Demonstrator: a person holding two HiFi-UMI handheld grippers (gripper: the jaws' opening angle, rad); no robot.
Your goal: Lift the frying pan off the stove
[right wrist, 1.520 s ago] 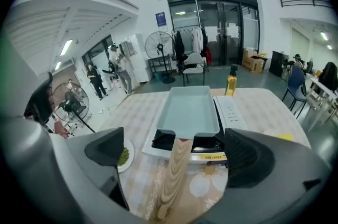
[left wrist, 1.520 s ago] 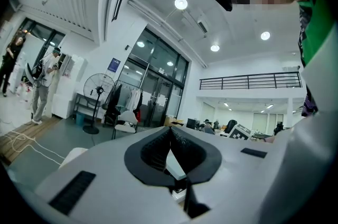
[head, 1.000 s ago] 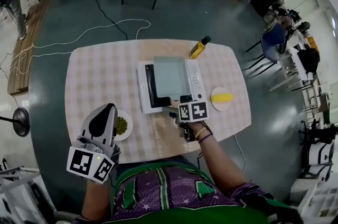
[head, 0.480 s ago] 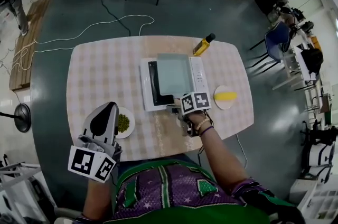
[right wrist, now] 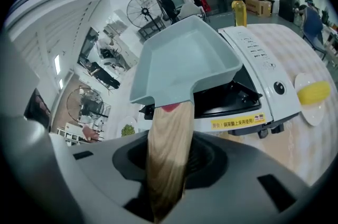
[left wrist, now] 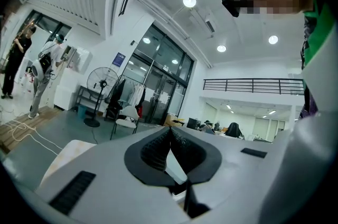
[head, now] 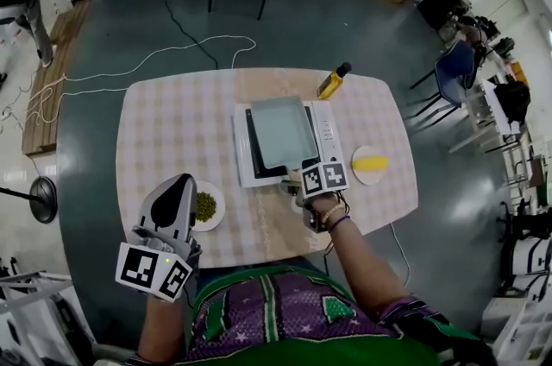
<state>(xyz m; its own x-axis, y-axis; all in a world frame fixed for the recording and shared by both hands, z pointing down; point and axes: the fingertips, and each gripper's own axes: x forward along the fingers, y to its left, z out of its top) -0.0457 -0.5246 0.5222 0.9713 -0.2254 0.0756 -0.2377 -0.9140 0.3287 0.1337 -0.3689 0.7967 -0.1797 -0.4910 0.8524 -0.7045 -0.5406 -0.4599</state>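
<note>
A pale grey-green square frying pan (head: 278, 131) rests on the white tabletop stove (head: 323, 131). Its wooden handle (right wrist: 169, 149) points toward me. My right gripper (head: 299, 185) is at the stove's near edge, its jaws closing with the handle (head: 291, 179) between them and the pads against the wood. In the right gripper view the pan (right wrist: 185, 59) fills the middle above the stove (right wrist: 264, 75), and my right gripper (right wrist: 169, 162) wraps the handle. My left gripper (head: 172, 198) hovers over the table's near left edge, shut and empty; its pads (left wrist: 170, 136) meet.
A small plate of green food (head: 207, 205) lies beside the left gripper. A plate with corn (head: 369, 161) sits right of the stove, and a yellow oil bottle (head: 332, 80) stands behind it. The checked table (head: 172, 123) is bare at left. Chairs stand round about.
The right gripper has edged slightly forward along the handle toward the stove. The pan still sits on the stove, and the left gripper has held its place.
</note>
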